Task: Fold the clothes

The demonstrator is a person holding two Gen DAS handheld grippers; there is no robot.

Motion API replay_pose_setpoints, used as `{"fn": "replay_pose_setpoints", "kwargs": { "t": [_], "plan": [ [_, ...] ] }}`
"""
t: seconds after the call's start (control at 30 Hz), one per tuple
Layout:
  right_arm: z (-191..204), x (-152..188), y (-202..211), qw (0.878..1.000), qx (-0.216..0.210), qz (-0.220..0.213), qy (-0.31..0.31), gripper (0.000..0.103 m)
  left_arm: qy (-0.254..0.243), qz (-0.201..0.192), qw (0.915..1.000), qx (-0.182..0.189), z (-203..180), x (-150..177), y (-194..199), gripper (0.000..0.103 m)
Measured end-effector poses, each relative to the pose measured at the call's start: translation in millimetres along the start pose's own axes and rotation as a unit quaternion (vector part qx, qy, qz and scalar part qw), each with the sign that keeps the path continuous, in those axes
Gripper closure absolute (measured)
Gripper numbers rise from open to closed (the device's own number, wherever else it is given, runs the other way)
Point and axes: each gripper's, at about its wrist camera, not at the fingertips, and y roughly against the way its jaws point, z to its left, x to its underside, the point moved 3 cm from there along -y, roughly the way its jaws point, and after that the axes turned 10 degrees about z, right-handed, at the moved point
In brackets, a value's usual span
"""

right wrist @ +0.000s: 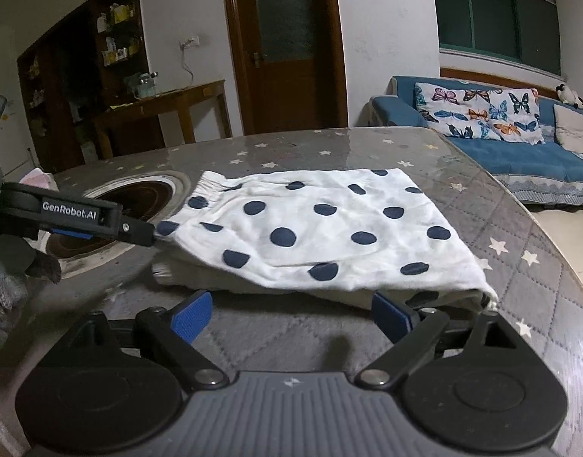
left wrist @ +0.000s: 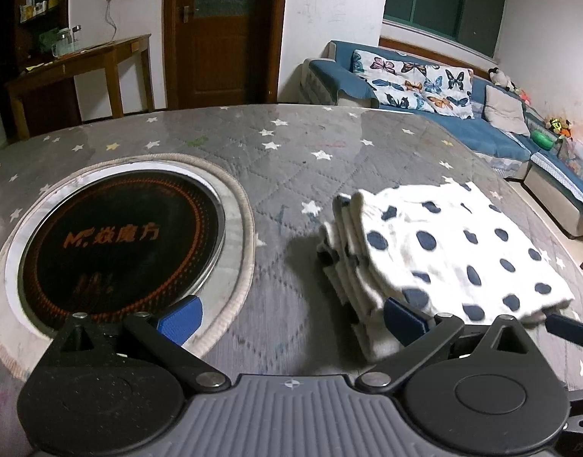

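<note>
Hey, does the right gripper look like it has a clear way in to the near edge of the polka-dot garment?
Probably yes. The right gripper has its jaws open, just short of the near edge of the folded polka-dot garment, with only bare table cover between. The left gripper is off at the garment's left corner, not in the path.

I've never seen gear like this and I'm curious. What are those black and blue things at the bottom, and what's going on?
Each picture comes from a camera mounted on a handheld two-finger tool, one per hand. The left tool and the right tool are both open, holding nothing. On the grey star-patterned quilted table cover lies a folded white garment with navy polka dots. Beside it, a round black cooktop is set into the table. The right view also shows the left tool from the side.
</note>
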Motion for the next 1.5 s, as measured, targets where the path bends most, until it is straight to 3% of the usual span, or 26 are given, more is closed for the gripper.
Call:
{"fn": "replay_pose_setpoints", "kwargs": {
  "t": [0.87, 1.5],
  "plan": [
    [16.7, 33.8, 34.5, 0.999, -0.004, -0.031, -0.019, 0.004, -0.004, -0.042, 0.9991, 0.008, -15.0, 56.5, 53.9, 0.0],
    [43.9, 29.8, 41.3, 0.999, 0.034, -0.018, -0.033, 0.004, -0.022, -0.067, 0.9969, 0.035, 4.7, 58.7, 61.6, 0.0]
  ]
}}
